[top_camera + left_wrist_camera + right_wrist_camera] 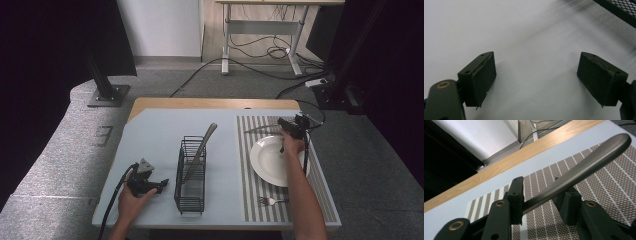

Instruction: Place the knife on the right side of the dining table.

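On striped woven placemat (599, 185), smooth metal handle (584, 167)

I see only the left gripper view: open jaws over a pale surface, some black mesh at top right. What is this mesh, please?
Observer: A black wire basket, standing just right of the left gripper.
Operator: Is something inside it?
Observer: Yes, one metal utensil leans in it.
Operator: Where is the right gripper?
Observer: The right gripper is past the white plate, over the striped mat, a knife handle between its jaws.
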